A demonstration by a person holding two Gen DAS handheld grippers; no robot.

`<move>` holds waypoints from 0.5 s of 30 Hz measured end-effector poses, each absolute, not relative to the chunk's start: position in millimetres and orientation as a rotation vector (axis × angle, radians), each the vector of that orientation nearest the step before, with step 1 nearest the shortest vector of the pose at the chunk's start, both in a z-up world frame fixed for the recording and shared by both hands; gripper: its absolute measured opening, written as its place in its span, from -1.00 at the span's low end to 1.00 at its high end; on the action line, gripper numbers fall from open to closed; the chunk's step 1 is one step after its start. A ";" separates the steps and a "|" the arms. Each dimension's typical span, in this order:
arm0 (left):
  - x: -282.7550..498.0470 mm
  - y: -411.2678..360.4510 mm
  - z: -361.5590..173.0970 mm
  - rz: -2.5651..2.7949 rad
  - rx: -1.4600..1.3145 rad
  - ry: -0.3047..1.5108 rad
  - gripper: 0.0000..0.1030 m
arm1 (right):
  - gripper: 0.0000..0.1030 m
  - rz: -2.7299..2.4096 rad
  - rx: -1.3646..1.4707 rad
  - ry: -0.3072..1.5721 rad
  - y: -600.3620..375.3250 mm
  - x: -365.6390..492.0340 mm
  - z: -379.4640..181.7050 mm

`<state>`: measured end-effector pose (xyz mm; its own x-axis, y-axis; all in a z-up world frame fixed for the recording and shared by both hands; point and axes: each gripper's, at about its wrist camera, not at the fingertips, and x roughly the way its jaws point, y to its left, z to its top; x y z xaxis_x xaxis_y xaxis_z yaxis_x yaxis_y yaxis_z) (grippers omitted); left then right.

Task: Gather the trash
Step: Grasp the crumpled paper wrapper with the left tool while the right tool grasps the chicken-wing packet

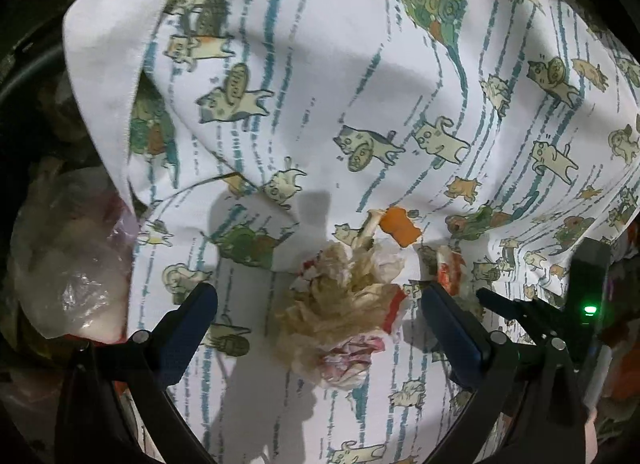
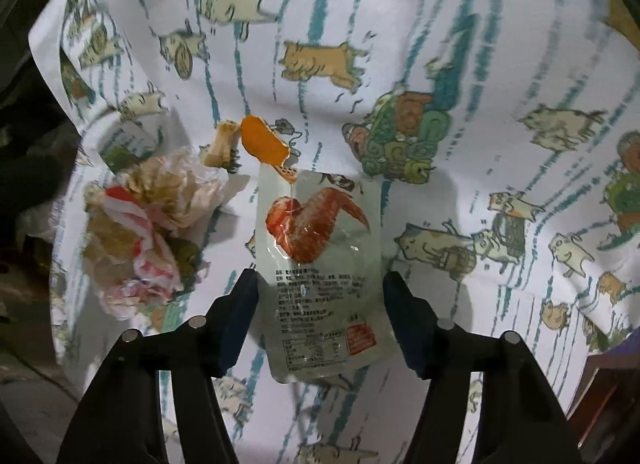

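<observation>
Hiding, seemingly, the wrapper's (image 2: 320, 264) lower edges: right hand-held gripper (image 2: 320, 304) fingers.

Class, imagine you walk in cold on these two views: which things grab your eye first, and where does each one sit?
First, the cat-print cloth fills both views. On it, between the open fingers of the right tool, lies a clear snack packet showing a red chicken wing. Left of it sits a heap of crumpled wrappers, framed by the left tool, with an orange peel scrap just beyond the packet.
</observation>
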<state>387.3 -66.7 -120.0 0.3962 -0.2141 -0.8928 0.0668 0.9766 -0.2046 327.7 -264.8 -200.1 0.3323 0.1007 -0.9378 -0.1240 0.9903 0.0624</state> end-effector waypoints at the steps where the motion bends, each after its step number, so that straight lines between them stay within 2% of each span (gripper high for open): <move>1: 388.9 -70.6 -121.6 -0.181 -0.138 1.155 1.00 | 0.21 0.149 -0.008 1.223 -263.5 330.5 -196.5; 10: 399.1 -110.0 -148.1 -0.139 0.026 1.263 0.99 | 0.21 0.115 0.120 1.225 -321.2 324.1 -178.3; 15: 405.8 -114.3 -166.9 -0.114 0.017 1.322 0.99 | 0.21 0.100 0.136 1.223 -338.2 328.5 -159.3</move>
<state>405.8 -114.3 -166.9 0.2418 -0.0742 -0.9675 0.0932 0.9942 -0.0529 328.5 -338.2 -159.3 0.3384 0.1497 -0.9290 -0.0038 0.9875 0.1577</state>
